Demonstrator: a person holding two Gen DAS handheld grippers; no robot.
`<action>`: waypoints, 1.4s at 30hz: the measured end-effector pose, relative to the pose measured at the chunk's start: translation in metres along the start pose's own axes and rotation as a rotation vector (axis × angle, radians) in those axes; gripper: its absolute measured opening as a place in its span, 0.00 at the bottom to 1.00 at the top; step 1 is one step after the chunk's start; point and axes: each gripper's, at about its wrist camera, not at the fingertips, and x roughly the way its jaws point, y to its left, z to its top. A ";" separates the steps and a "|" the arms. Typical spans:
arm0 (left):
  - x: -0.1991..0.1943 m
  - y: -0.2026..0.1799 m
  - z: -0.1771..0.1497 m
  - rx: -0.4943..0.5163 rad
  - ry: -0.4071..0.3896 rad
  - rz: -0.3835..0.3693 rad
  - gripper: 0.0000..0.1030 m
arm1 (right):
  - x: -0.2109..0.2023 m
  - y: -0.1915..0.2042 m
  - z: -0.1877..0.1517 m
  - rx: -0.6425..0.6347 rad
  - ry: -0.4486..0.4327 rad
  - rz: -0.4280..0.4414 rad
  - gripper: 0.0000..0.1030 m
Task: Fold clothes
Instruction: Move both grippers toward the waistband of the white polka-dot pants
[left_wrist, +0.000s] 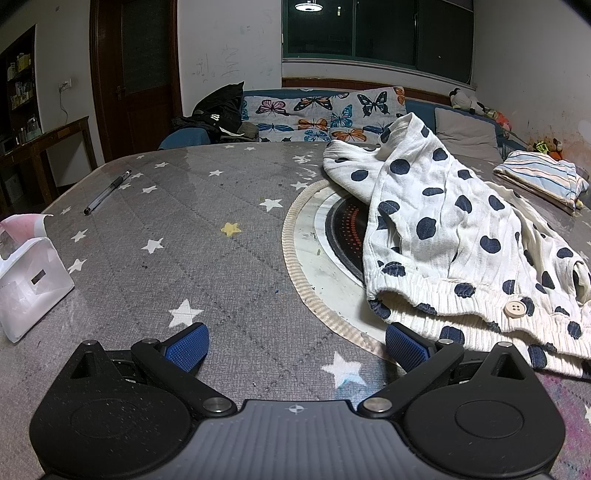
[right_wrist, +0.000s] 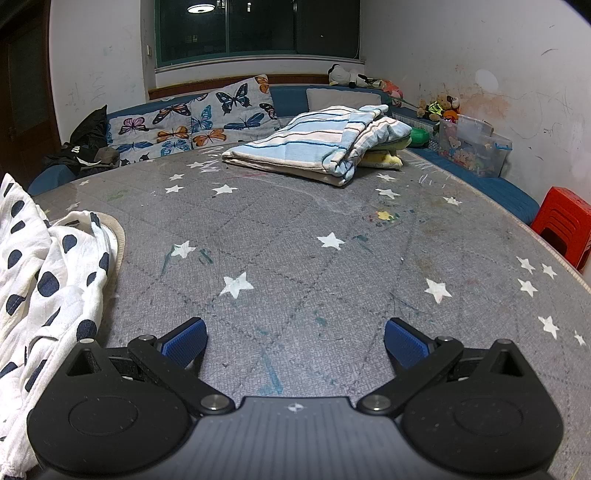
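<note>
A white garment with dark blue dots (left_wrist: 454, 236) lies crumpled on the grey star-patterned table (left_wrist: 207, 266), its ribbed hem and a pale button facing me at the right. My left gripper (left_wrist: 297, 345) stands open just left of that hem, nothing between its blue pads (left_wrist: 186, 347). In the right wrist view the same dotted garment (right_wrist: 48, 280) lies at the left edge. My right gripper (right_wrist: 295, 341) is open over bare table (right_wrist: 314, 258), to the right of the garment. A folded blue-and-cream striped garment (right_wrist: 314, 147) rests at the far side, also seen as the striped pile (left_wrist: 543, 177).
A round inset plate (left_wrist: 325, 258) lies partly under the dotted garment. A pen (left_wrist: 107, 192) and a white tissue box (left_wrist: 26, 280) sit at the left. Behind the table are a butterfly-print sofa (right_wrist: 192, 122), a toy bin (right_wrist: 472, 144) and a red stool (right_wrist: 565, 225).
</note>
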 end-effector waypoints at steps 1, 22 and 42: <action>0.000 0.000 0.000 0.000 0.002 0.000 1.00 | -0.002 0.001 -0.001 -0.004 0.000 0.004 1.00; -0.011 -0.008 -0.006 -0.019 0.032 0.017 1.00 | -0.037 0.019 -0.028 -0.080 0.013 0.093 1.00; -0.042 -0.043 -0.018 0.043 -0.002 -0.018 1.00 | -0.092 0.046 -0.054 -0.144 -0.028 0.256 1.00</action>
